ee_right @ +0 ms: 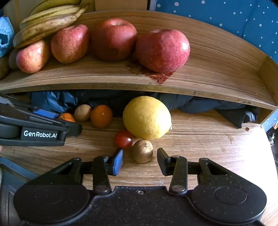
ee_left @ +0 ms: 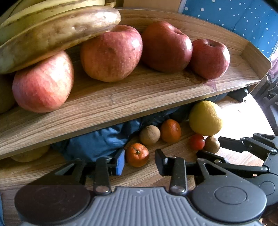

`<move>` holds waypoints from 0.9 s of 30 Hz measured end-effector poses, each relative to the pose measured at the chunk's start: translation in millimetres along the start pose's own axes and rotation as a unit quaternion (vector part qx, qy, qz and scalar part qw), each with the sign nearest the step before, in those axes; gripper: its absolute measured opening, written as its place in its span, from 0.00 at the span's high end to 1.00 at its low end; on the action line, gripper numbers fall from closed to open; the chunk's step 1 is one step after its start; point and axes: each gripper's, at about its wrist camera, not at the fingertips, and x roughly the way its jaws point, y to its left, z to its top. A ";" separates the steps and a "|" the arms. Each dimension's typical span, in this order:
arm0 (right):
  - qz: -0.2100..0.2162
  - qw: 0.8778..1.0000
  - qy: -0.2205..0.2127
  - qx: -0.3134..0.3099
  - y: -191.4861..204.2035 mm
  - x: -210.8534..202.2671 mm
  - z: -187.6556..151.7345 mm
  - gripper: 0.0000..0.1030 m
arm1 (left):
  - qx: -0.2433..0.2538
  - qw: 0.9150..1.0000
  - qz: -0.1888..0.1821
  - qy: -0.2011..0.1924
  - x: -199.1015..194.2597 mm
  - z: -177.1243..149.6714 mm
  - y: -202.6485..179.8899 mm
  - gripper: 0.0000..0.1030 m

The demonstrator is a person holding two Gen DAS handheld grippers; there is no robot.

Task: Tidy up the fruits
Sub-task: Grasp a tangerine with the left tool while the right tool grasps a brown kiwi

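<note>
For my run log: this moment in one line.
left gripper: open around small orange | right gripper: open around brown fruit | apples, bananas: on shelf

blue crumpled cloth [ee_left: 97, 142] under wooden shelf [ee_left: 121, 102]; dotted blue fabric [ee_right: 225, 15] behind.

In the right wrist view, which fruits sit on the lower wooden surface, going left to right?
Small mandarin → brown round fruit → orange → cherry tomato → second brown fruit, with the lemon behind those last two.
</note>
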 end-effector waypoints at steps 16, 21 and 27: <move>0.024 0.999 -0.008 0.020 -7.8 -1.8 -1.2 0.67 | 0.008 1.000 -0.012 0.004 -2.3 -3.5 -6.6 0.70; 0.026 0.999 -0.011 0.028 -7.7 -2.6 -4.2 0.72 | 0.013 1.000 -0.016 0.007 -5.2 -7.7 -12.0 0.70; 0.028 0.999 -0.012 0.033 -7.3 -8.8 -6.6 0.72 | 0.019 1.000 -0.015 0.003 -11.3 -10.3 -15.9 0.70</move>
